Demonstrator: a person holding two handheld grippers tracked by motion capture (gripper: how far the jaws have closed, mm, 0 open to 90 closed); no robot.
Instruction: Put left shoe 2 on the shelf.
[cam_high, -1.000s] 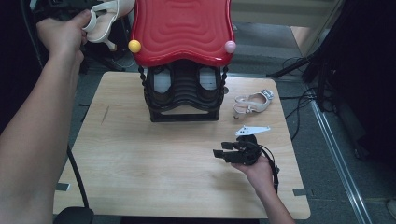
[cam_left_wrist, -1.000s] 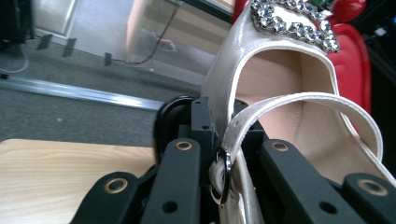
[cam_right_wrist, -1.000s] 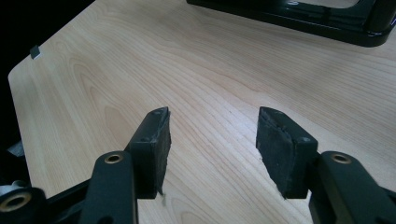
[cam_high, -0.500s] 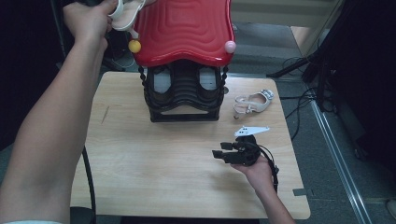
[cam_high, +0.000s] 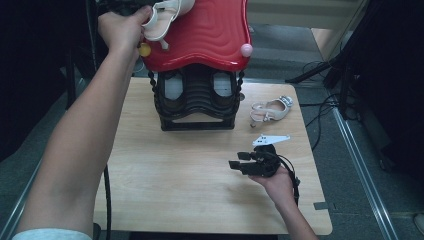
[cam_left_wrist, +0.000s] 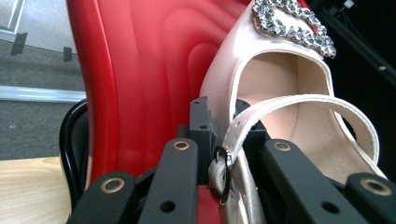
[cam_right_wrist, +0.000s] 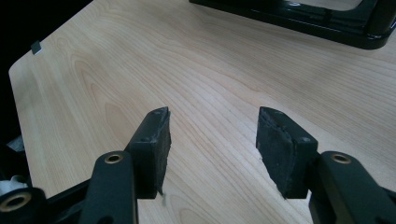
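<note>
Carrying the cream sandal (cam_high: 167, 17) clamped in my left gripper (cam_left_wrist: 224, 140) over the red rack top (cam_high: 210, 30), I must next lower it squarely there, right gripper (cam_right_wrist: 212, 140) resting apart.

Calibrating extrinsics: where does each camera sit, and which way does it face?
High view: above the person's side, facing forward and down at the wooden table; both forearms show.
Left gripper view: on the left gripper, facing the cream jewelled sandal against the red wavy rack top; fingers show.
Right gripper view: on the right gripper, facing tabletop; fingers show.
Shared: sandal and red top, high and left views.
</note>
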